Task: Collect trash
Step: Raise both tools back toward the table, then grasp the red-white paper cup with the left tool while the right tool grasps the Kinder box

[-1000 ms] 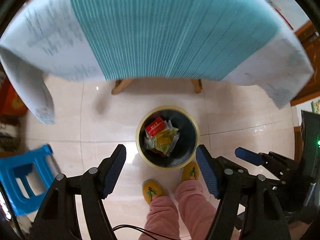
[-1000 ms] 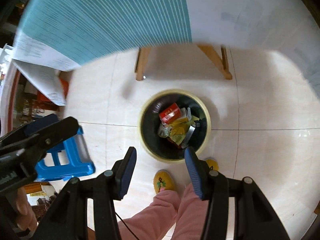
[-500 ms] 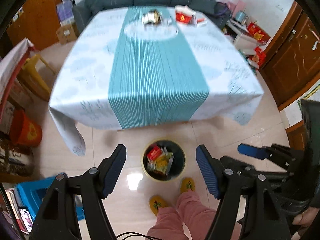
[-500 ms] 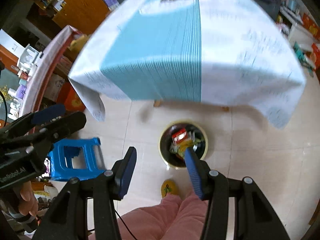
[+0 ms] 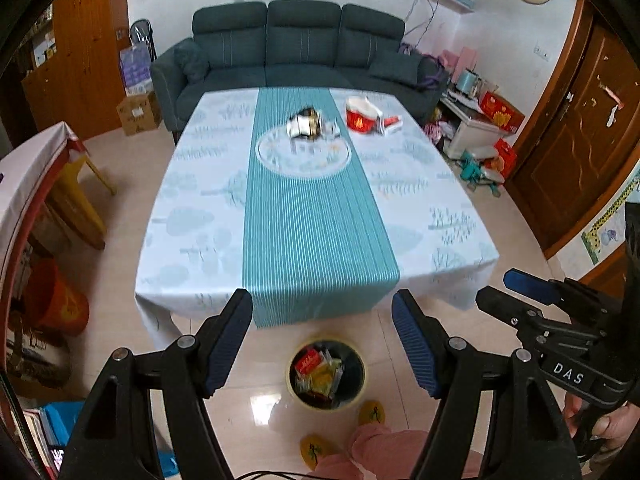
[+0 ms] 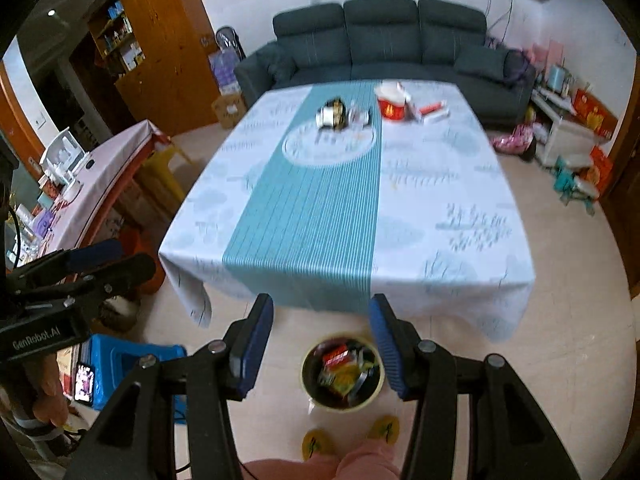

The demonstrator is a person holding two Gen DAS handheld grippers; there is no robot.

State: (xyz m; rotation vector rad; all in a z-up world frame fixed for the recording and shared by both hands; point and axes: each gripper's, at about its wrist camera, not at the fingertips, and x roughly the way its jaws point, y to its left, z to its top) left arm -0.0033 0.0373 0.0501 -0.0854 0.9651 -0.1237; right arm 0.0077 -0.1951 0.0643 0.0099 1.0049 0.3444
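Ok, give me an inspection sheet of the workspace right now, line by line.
Surface: table under a white cloth with a teal striped runner.
Job's things: red cup, shiny crumpled wrapper and a small red box at the far end; bin on the floor, holding wrappers.
Clutter: blue stool.
Claws: left claw open, empty; right claw open, empty.
Cables: a dark cable at the left view's bottom edge.
Surroundings: dark sofa, wooden doors, wall clock.
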